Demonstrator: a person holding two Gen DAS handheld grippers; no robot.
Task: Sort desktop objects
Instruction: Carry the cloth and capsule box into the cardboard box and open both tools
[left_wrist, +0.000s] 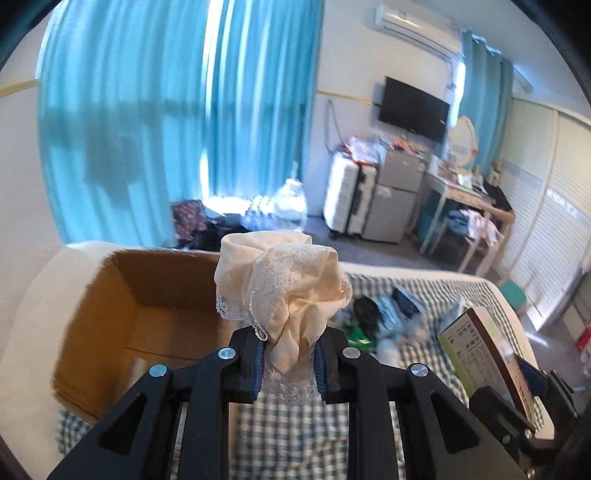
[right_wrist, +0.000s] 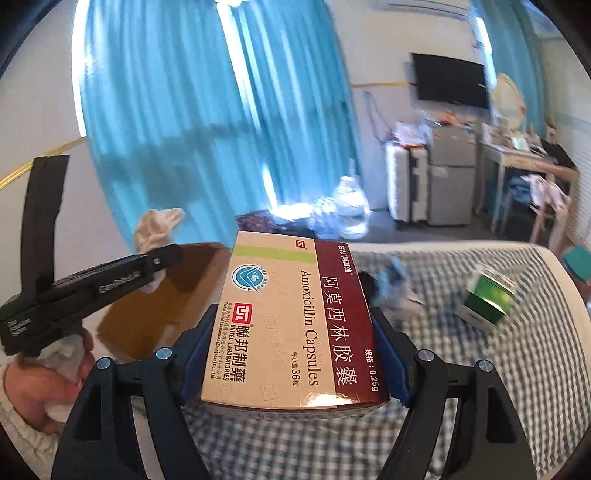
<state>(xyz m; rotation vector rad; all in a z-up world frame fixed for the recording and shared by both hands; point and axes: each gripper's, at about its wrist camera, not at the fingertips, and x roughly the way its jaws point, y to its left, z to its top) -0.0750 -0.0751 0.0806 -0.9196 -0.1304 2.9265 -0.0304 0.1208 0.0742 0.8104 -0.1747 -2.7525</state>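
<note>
My left gripper (left_wrist: 289, 356) is shut on a cream lace cloth (left_wrist: 284, 284) and holds it up above the bed, just right of an open cardboard box (left_wrist: 155, 295). My right gripper (right_wrist: 295, 354) is shut on a tan and maroon Amoxicillin medicine box (right_wrist: 295, 325), held flat above the bed. The medicine box also shows at the right edge of the left wrist view (left_wrist: 484, 354). The left gripper with the cloth (right_wrist: 157, 225) shows at the left of the right wrist view, over the cardboard box (right_wrist: 173, 306).
A checked bedsheet (right_wrist: 461, 369) carries a green and white box (right_wrist: 487, 295) and a pile of blue and black items (left_wrist: 384, 314). Beyond the bed are blue curtains (left_wrist: 166, 122), suitcases (left_wrist: 347, 195), a small fridge (left_wrist: 395, 195) and a desk (left_wrist: 465, 199).
</note>
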